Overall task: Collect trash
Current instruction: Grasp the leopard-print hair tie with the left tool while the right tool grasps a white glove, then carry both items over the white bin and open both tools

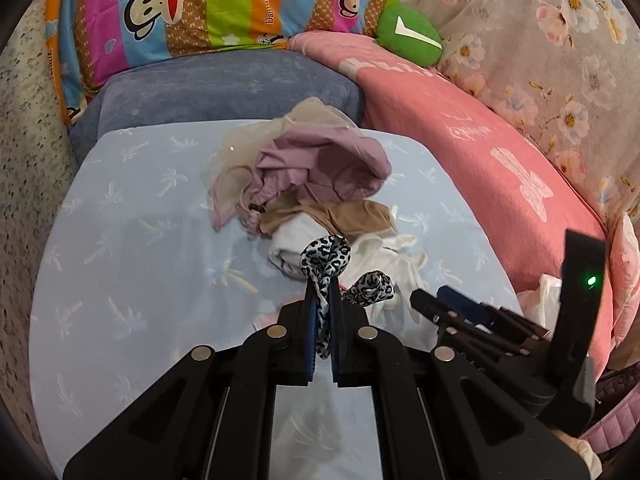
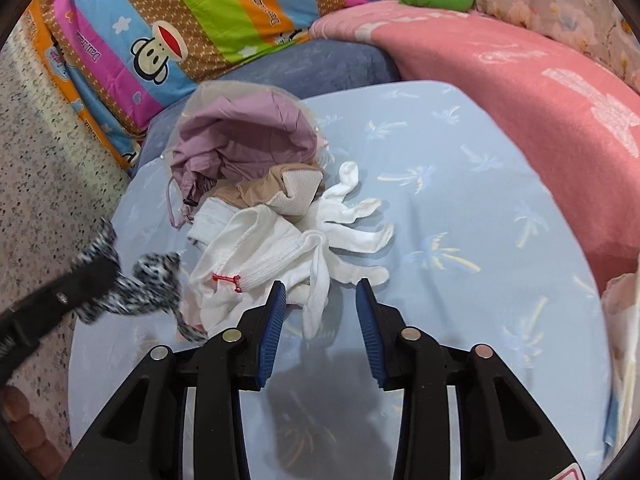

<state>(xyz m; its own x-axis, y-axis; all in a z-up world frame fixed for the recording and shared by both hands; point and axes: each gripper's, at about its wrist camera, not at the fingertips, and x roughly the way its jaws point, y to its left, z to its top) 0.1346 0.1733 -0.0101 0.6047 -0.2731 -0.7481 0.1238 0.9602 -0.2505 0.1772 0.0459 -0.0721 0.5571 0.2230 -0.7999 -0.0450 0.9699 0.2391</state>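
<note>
My left gripper (image 1: 323,280) is shut on a black-and-white leopard-print scrunchie (image 1: 326,258) and holds it just above the light blue sheet (image 1: 132,280). The scrunchie also shows blurred in the right wrist view (image 2: 152,280), at the left. A pile lies on the sheet: a mauve garment (image 1: 320,164), beige stockings (image 1: 328,216) and white gloves (image 2: 288,248). My right gripper (image 2: 320,292) is open, its blue pads (image 2: 274,316) just in front of the white gloves, one glove finger lying between the jaws. The right gripper also shows in the left wrist view (image 1: 432,300).
A pink blanket (image 1: 480,152) lies along the right. A blue-grey cushion (image 1: 224,84), a striped monkey-print pillow (image 1: 200,4) and a green plush (image 1: 408,34) sit at the back. A speckled floor (image 2: 44,184) runs along the left. A white bag (image 1: 544,300) is at the right edge.
</note>
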